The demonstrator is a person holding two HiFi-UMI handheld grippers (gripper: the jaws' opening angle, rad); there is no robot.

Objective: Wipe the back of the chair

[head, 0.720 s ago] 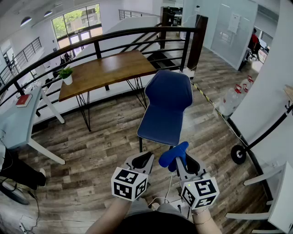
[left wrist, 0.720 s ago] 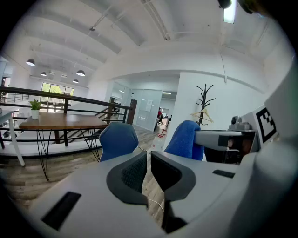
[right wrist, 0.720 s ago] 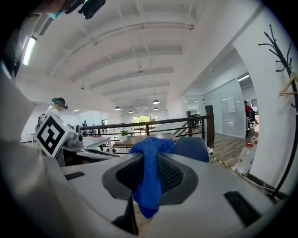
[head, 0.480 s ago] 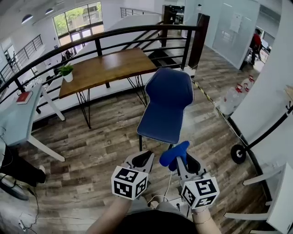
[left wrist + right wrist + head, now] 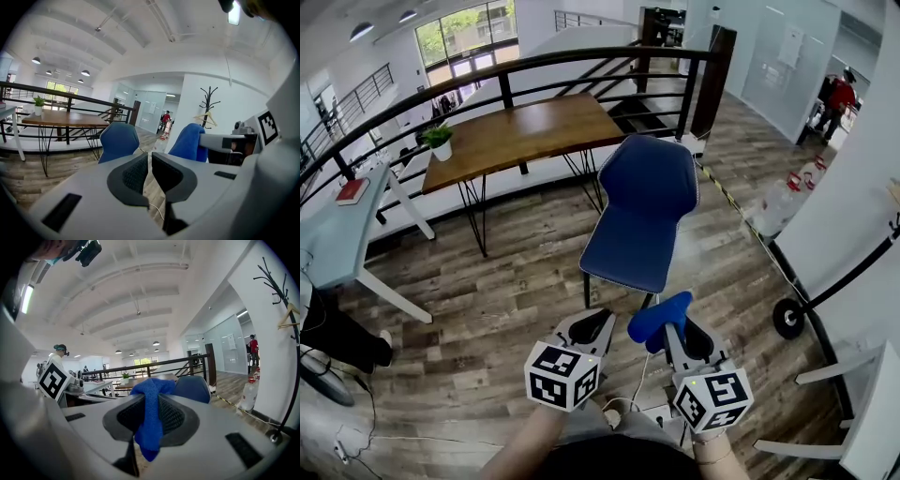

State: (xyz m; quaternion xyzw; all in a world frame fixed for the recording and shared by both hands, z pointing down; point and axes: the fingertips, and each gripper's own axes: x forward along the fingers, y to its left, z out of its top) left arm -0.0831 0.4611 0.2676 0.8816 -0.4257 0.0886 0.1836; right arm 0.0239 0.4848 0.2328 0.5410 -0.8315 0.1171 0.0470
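Nearest to me, the left tool [image 5: 149, 158] has its jaws drawn together with only a sliver between the pads and nothing in them. Just beside it, the right tool [image 5: 151, 404] is clamped on a blue cloth [image 5: 151, 420]. The cloth is pinched at a fold, with a bunched end above the jaws and a short tail hanging below. Both tools hang low and close to my body, over the wooden floor [image 5: 506, 281]. A thin cable [image 5: 639, 375] trails on the floor between them.

The chair [image 5: 639, 211] stands ahead, well apart from both tools. Its seat points towards me and its backrest [image 5: 649, 180] rises on the far side. Nothing touches it yet, so I judge the wiping has not begun. Beyond it are a wooden tabletop [image 5: 520, 136] with a small plant [image 5: 439, 142], then a dark railing [image 5: 581, 61]. A person in red [image 5: 840, 94] is far off to the right.

A few things could go wrong from here. The cloth is held by a narrow pinch, so a hard drag across the backrest might pull it out of the jaws. The chair stands on thin legs on smooth boards, so a push high on the backrest could slide or tip it unless the empty left tool steadies it. The loose cable could also catch as I step in.

Compared with half a second ago, little differs. The grip on the cloth is the same, and the tools sit a shade lower in the head view. The chair is barely nearer, and the person in red has drifted right.
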